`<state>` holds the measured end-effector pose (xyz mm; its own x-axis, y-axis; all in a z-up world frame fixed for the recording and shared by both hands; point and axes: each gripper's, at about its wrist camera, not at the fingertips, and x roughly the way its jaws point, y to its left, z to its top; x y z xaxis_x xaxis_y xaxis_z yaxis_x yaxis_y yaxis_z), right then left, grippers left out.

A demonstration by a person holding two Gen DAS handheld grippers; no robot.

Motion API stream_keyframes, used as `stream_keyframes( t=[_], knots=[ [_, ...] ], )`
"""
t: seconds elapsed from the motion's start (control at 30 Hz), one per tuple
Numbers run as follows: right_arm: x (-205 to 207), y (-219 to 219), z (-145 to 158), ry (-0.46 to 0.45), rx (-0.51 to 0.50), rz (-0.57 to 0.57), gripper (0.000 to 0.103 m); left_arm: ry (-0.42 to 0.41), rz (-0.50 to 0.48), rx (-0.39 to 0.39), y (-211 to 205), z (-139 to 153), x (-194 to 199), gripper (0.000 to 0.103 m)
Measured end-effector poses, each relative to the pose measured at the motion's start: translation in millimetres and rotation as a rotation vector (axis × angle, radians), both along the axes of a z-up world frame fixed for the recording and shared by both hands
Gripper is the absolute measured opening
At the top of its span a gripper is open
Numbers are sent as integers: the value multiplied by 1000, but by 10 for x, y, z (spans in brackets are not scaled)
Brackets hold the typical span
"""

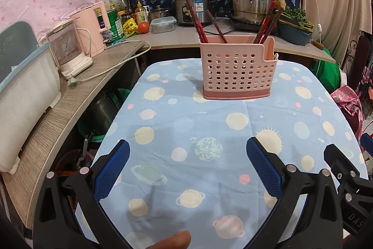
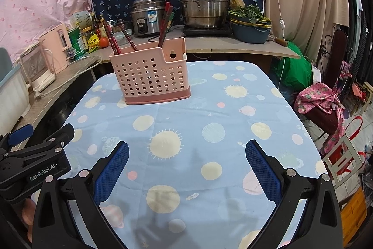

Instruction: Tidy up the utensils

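black claw [image 2: 186, 167] frames, blue textured pads [image 2: 112, 169], silver screws, white genrobot.ai lettering

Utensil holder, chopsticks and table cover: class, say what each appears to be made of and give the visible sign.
Utensil holder: likely moulded plastic, matt pink, with even punched holes. Chopsticks: possibly lacquered wood, dark red with a slight sheen; uncertain. Table cover: woven fabric, matt, with creases and a printed planet pattern.

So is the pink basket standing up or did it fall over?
Standing up. The pink basket sits flat on its darker base on the tablecloth, and the chopsticks poke out of its open top.
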<state>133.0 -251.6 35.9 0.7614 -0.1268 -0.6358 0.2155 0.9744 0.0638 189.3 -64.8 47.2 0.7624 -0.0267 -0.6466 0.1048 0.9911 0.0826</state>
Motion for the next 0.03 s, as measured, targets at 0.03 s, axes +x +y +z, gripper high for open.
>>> stream_keyframes(
  t=[0.03],
  knots=[
    [10, 7, 8, -1, 0, 1, 97, 0, -1, 0, -8, -2, 9, 96]
  ],
)
